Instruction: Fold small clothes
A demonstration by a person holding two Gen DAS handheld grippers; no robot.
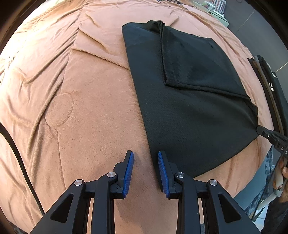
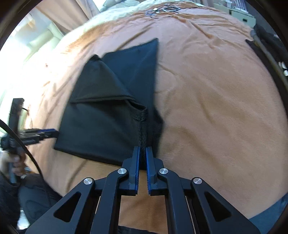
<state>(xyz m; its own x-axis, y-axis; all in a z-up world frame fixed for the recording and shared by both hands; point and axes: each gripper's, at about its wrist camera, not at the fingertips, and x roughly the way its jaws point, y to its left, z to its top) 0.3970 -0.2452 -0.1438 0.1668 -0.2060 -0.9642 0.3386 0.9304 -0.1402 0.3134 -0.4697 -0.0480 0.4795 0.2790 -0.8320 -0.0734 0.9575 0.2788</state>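
A black garment (image 1: 189, 108) lies partly folded on the orange blanket (image 1: 81, 108), with a folded flap (image 1: 198, 63) on its upper part. My left gripper (image 1: 145, 154) is open, straddling the garment's near left edge without gripping it. In the right wrist view the garment (image 2: 100, 122) shows again. My right gripper (image 2: 142, 149) is shut on a bunched corner of the black garment. That gripper also shows in the left wrist view (image 1: 261, 131), at the garment's right corner. The left gripper appears in the right wrist view (image 2: 52, 133) at the garment's left edge.
The orange blanket (image 2: 216, 108) covers a bed and is wrinkled at the far left. Dark straps and cables (image 1: 264, 81) lie at the right edge. A black cable (image 1: 21, 162) runs at the left. Shelves with clutter (image 1: 216, 10) stand beyond the bed.
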